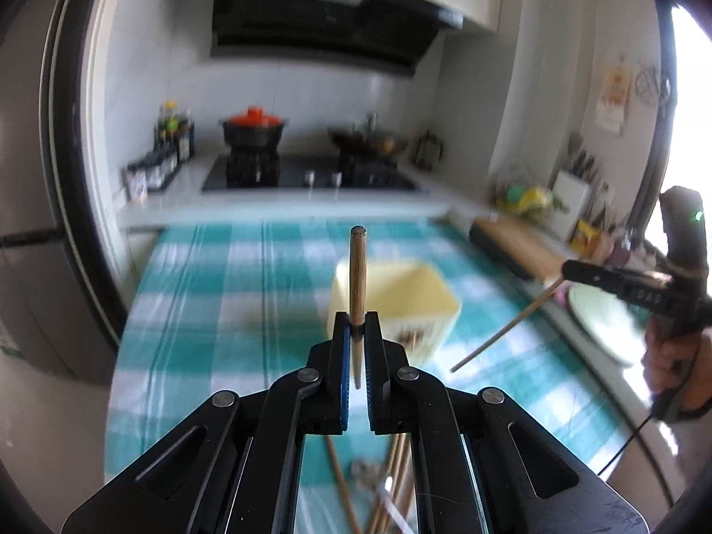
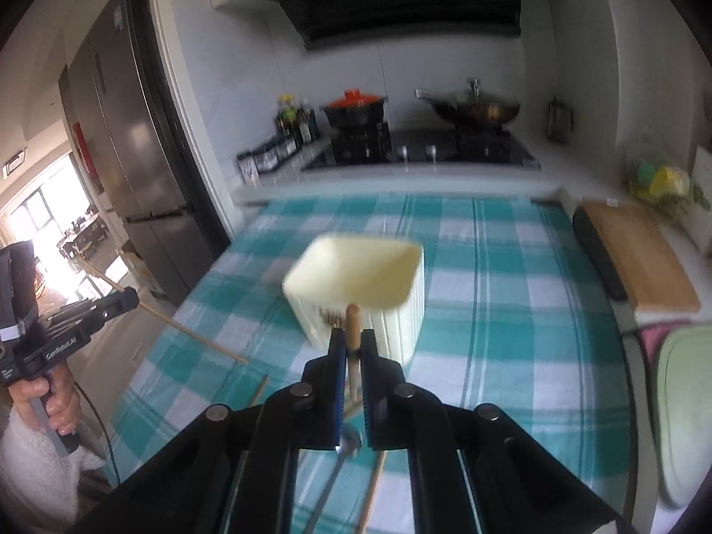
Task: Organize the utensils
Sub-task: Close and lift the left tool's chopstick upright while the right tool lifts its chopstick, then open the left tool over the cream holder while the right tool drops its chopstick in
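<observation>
Clearly, the carrying step is in hand: one wooden chopstick is grasped by each gripper above the bench. The left gripper is clenched on a chopstick that stands almost upright between the jaws, with its thick end up. The right gripper is clenched in the same way on a second chopstick, of which only a short part is seen above the pads.

The cream holder, an open rectangular box, stands on the checked cloth just ahead of both grippers. More utensils, among them chopsticks and something of metal, lie on the cloth under the grippers.

For the next move, each chopstick should probably be brought over the open mouth of the holder, kept nearly upright, lowered inside, and only then released. A collision between the two chopsticks should be avoided.
</observation>
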Demonstrator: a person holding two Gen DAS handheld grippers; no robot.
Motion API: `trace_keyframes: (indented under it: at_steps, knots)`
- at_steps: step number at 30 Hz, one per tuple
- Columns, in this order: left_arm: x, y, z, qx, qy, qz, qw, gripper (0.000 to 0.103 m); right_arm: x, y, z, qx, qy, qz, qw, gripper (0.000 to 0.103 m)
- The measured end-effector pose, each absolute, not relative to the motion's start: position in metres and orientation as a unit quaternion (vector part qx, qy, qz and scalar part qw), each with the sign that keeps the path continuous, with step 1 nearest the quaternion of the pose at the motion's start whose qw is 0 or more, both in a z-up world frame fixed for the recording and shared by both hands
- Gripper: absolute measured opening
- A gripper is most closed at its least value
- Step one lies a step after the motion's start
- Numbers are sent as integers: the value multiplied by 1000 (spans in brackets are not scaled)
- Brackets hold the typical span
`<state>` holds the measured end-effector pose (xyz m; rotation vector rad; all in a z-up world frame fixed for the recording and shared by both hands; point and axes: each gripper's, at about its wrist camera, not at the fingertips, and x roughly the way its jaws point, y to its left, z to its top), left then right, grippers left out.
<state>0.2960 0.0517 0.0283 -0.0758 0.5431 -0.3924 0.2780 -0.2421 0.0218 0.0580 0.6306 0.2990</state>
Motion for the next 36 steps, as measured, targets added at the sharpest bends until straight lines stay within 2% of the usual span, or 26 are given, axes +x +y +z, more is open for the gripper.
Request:
trace_keyframes:
  at_steps: [5,7,9,12,16,18,19,20,21,22,27,29,31,36]
  knots:
    - [342,30,71,-51,231,-192,952,4,317,-224,65,7,219,132,967,6]
    - [370,12,68,-45,254,-194,946,4,346,-214,62,5,249,125,960,6]
    - [396,-4,54,-39,295,-199,934,4,377,-207,45,10,314,121,942,6]
    - [439,-26,14,-30,377,-200,904,4,414,-202,13,12,385,113,916,6]
    - [468,-41,-31,-27,427,-183,885,5,442,-201,-29,5,437,113,893,6]
    - [473,-41,-46,-42,444,-177,878,13,448,-200,-44,-2,441,117,890,9]
    - [474,-39,-51,-54,451,-176,874,31,448,-200,-47,-3,434,118,893,10]
    - [473,-36,-53,-65,452,-174,872,51,447,-201,-48,-3,424,117,898,25]
    - [470,-33,-51,-72,449,-173,874,60,446,-202,-48,-1,416,114,902,44]
    - [463,-27,-47,-78,438,-173,879,70,442,-206,-43,6,397,111,911,48]
    - [419,-1,-27,-39,409,-168,896,83,391,-228,-10,15,330,117,937,50]
    - [392,16,-29,-19,402,-160,901,93,370,-236,-7,4,320,115,940,52]
    - [362,35,-41,-5,401,-146,904,94,342,-247,-16,-10,320,108,941,57]
    - [295,75,-105,-11,422,-93,902,94,281,-275,-85,-19,353,72,933,57]
